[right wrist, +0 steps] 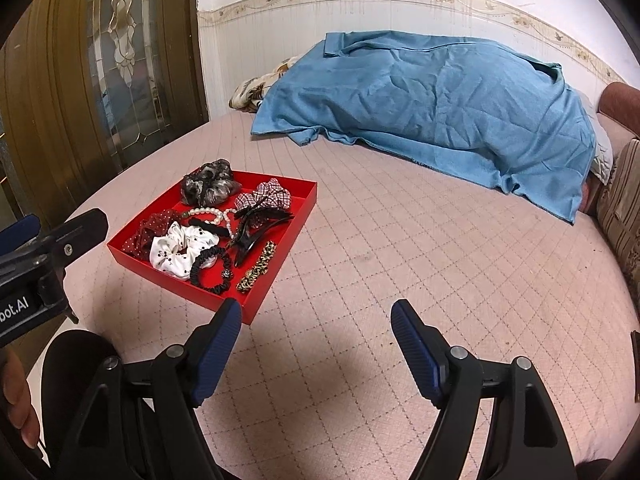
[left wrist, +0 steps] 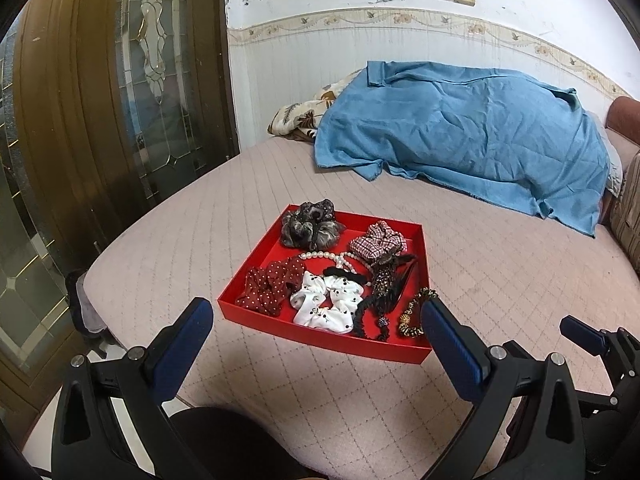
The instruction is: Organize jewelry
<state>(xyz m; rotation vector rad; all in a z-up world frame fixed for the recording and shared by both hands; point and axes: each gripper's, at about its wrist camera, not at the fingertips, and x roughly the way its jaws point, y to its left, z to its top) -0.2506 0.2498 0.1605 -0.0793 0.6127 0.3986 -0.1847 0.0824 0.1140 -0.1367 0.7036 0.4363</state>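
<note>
A red tray (left wrist: 256, 264) (right wrist: 280, 258) lies on the pink quilted bed. It holds a grey scrunchie (left wrist: 310, 224) (right wrist: 208, 188), a plaid scrunchie (left wrist: 376, 242) (right wrist: 266, 194), a red dotted scrunchie (left wrist: 268, 290), a white dotted scrunchie (left wrist: 326, 306) (right wrist: 180, 250), a pearl bracelet (left wrist: 320, 257) (right wrist: 208, 213), a black hair clip (left wrist: 386, 284) (right wrist: 250, 236), a black hair tie (right wrist: 210, 270) and a leopard band (left wrist: 412, 314) (right wrist: 258, 268). My left gripper (left wrist: 316, 320) is open and empty at the tray's near edge. My right gripper (right wrist: 316, 316) is open and empty, to the tray's right.
A blue blanket (left wrist: 460, 132) covers a mound at the back of the bed (left wrist: 500, 264). A wooden glass door (left wrist: 100, 100) stands left. A striped cushion (right wrist: 620, 204) lies at the right edge. The right gripper's body shows in the left wrist view (left wrist: 592, 336).
</note>
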